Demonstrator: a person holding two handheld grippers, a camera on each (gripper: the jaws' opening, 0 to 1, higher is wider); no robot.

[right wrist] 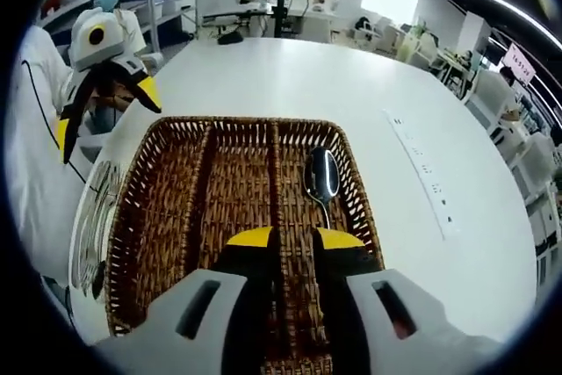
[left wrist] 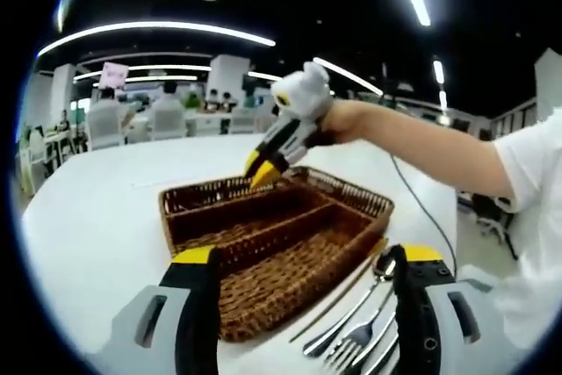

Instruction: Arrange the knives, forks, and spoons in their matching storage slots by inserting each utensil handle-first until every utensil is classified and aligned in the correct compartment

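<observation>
spoon (right wrist: 321, 178) lies in the rightmost compartment of the wicker tray (right wrist: 140, 208) in the right gripper view, bowl toward the far end, handle running back under the right gripper (right wrist: 295, 238). right gripper's yellow-tipped jaws are nearly together just over the handle; cannot tell if they actually pinch it. tray has three long compartments, the other two look bare. in the left gripper view the tray (left wrist: 189, 230) sits on a white table (left wrist: 97, 217), and loose cutlery lies just beside its near right edge: a spoon (left wrist: 384, 268), a fork (left wrist: 356, 340), a few more pieces. left gripper (left wrist: 303, 261) hovers near the tray with jaws spread wide, nothing between them. right gripper (left wrist: 262, 167) shows over the tray's far end, held in a person's hand (left wrist: 338, 120).
</observation>
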